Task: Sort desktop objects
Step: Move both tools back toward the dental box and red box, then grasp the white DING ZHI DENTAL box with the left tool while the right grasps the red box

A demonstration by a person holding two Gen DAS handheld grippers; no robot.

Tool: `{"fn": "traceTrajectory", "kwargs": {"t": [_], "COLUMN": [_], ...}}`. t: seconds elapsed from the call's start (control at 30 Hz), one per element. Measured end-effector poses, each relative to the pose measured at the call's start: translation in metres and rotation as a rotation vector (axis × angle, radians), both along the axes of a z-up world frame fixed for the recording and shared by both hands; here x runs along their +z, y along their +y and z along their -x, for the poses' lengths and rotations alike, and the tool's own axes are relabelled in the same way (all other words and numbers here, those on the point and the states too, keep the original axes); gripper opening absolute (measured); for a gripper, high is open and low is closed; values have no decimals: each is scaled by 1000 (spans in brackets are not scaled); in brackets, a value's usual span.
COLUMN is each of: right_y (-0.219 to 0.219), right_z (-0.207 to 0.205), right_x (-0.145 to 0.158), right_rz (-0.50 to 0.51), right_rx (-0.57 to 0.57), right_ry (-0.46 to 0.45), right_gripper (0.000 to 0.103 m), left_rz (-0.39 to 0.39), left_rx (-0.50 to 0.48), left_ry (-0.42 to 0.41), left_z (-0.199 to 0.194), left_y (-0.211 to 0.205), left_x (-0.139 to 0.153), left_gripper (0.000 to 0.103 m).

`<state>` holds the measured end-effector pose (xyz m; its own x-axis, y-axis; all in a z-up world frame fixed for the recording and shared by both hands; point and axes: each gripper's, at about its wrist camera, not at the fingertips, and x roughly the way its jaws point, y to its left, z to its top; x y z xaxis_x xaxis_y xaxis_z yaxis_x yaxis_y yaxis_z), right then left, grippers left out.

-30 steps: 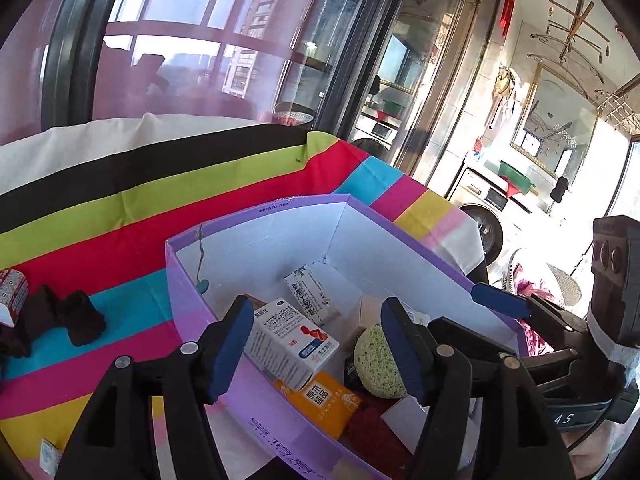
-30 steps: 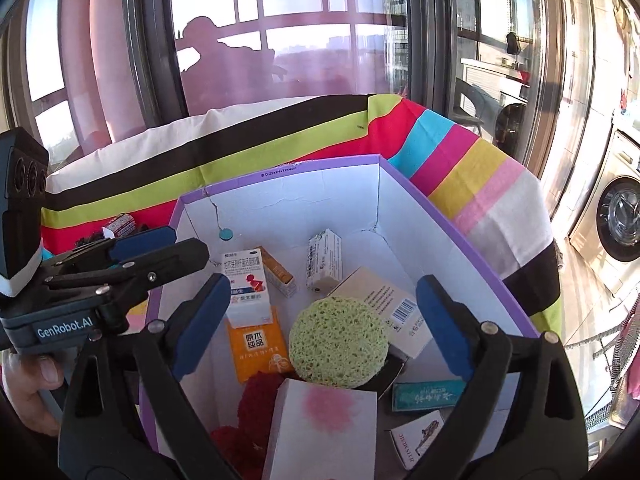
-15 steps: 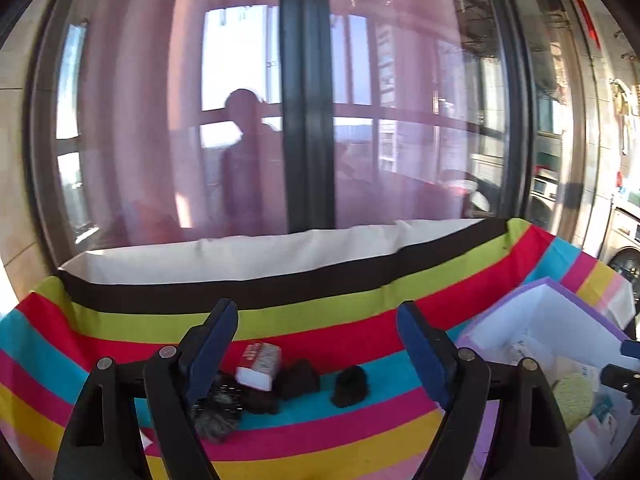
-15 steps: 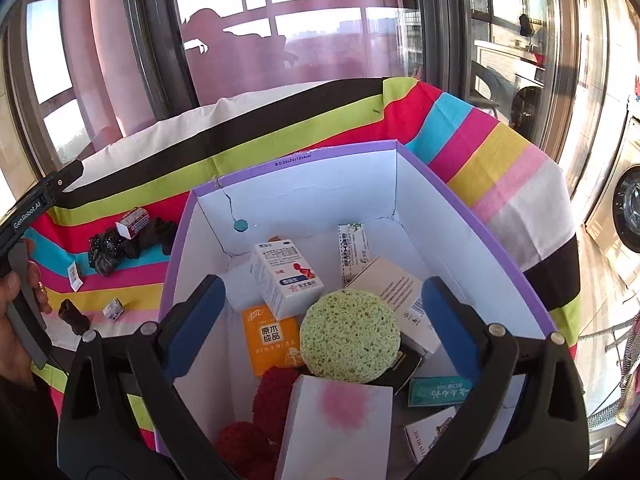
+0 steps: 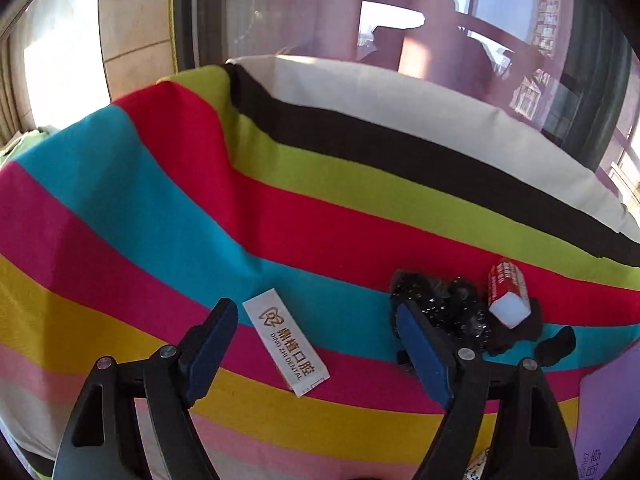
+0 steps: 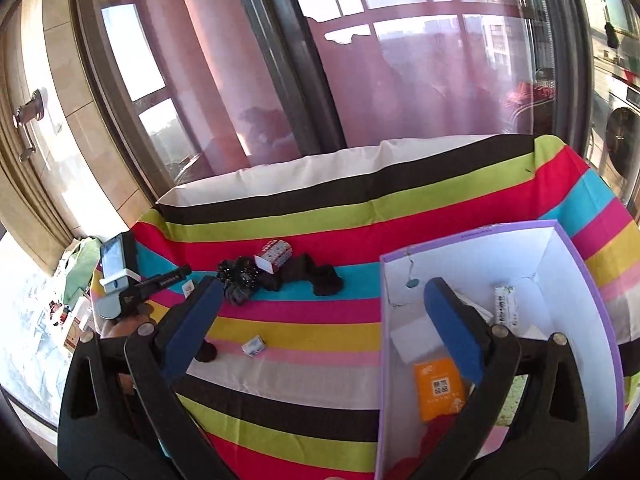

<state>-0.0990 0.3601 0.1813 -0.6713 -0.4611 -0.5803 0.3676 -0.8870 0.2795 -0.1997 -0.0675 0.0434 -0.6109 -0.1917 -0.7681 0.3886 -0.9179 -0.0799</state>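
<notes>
On a table covered with a cloth of bright coloured stripes (image 5: 200, 208), the left gripper (image 5: 316, 354) hangs with its blue-padded jaws wide apart and empty, aimed down at a flat white paper sachet printed with gold lettering (image 5: 286, 346) that lies between them, nearer the left jaw. Just beyond its right jaw sits a black spiky clump (image 5: 444, 308) with a small red-and-white carton (image 5: 507, 298) resting against it. The right gripper (image 6: 320, 320) has nothing between its jaws, which are opening, and its right jaw sits over the white cardboard box with purple rim (image 6: 580, 280) holding already sorted packets. The thin sachet lies flat on soft cloth, so closing jaws would likely slide over it or pinch up fabric; the right jaw may also nudge the clump.
</notes>
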Motion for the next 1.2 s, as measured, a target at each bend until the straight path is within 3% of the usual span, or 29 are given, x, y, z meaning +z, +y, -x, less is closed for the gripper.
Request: {"fn": "traceTrajectory", "kwargs": {"t": [0.2, 0.43, 0.63, 0.77, 1.03, 1.1, 1.2], "right_y": [-68, -148, -189, -205, -222, -224, -226], "right_z": [41, 103, 150, 170, 184, 185, 188], "right_x": [-12, -66, -110, -139, -163, -165, -172], "right_rz": [-15, -65, -87, -103, -138, -141, -173], "right_rx": [63, 70, 39, 26, 10, 9, -3], "right_ry": [-102, -266, -367, -441, -468, -466, -477], "right_gripper": [101, 101, 101, 92, 87, 81, 70], "left_rz": [-76, -110, -83, 13, 34, 32, 29], "left_rx": [76, 74, 52, 33, 3, 1, 1], "left_ry": [-89, -98, -131, -155, -140, -137, -135], "left_z": [4, 3, 5, 6, -2, -5, -9], "left_y": [-37, -43, -36, -24, -14, -12, -11], "left_x": [-41, -54, -66, -72, -71, -70, -70], "left_gripper": [82, 82, 79, 76, 50, 38, 31]}}
